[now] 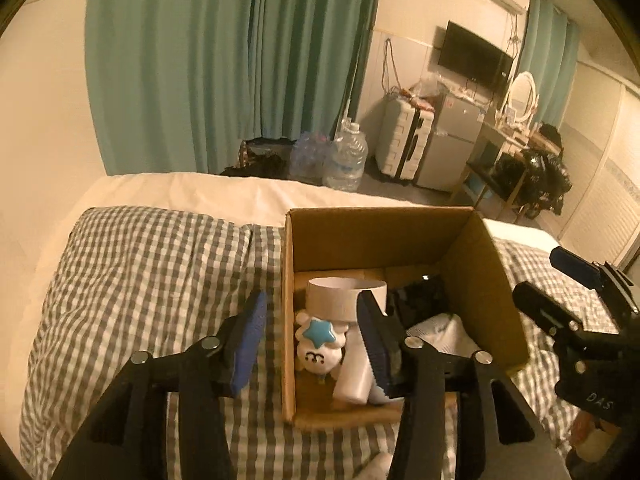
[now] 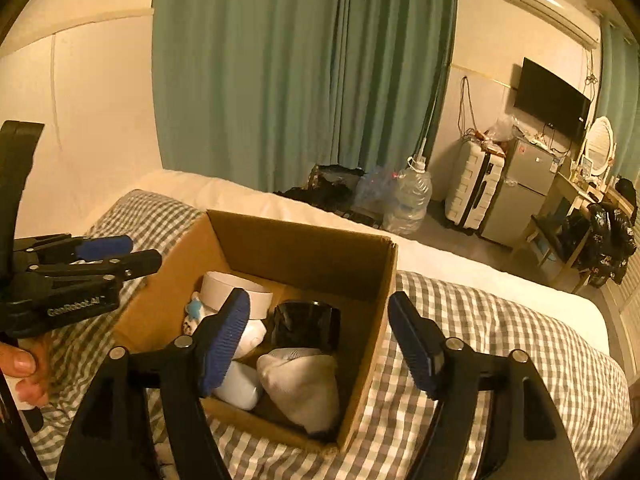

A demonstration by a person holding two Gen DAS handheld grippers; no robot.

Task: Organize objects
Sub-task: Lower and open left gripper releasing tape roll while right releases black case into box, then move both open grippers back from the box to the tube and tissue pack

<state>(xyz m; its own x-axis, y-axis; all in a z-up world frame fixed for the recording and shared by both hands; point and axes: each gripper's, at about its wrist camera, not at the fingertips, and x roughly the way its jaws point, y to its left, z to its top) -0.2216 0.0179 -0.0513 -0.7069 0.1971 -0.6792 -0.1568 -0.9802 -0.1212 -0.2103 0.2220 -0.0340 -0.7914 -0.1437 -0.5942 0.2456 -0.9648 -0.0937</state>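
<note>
So both grippers hang over the bed, nothing in either. Left gripper has its jaws wide apart and empty, one finger over the checked quilt, the other over the box's near left part. Right gripper is also spread wide and empty, left finger over the box interior, right finger outside the box's right wall over the quilt. Each gripper shows at the edge of the other's view; a hand holds the left one's grip. Box is open-topped cardboard, sitting on the quilt, between and just ahead of the grippers. Inside, near to far: a white bottle lying at the near side, a white plush with a blue star beside it by the left wall, a white cloth bundle near the right wall, then a white round tub and a black jar side by side further back. Beyond the box, a white sheet at the bed's far edge. Past the bed, on the floor, water jugs, a white suitcase, a small fridge. Green curtain and a wall TV at the far side.
</note>
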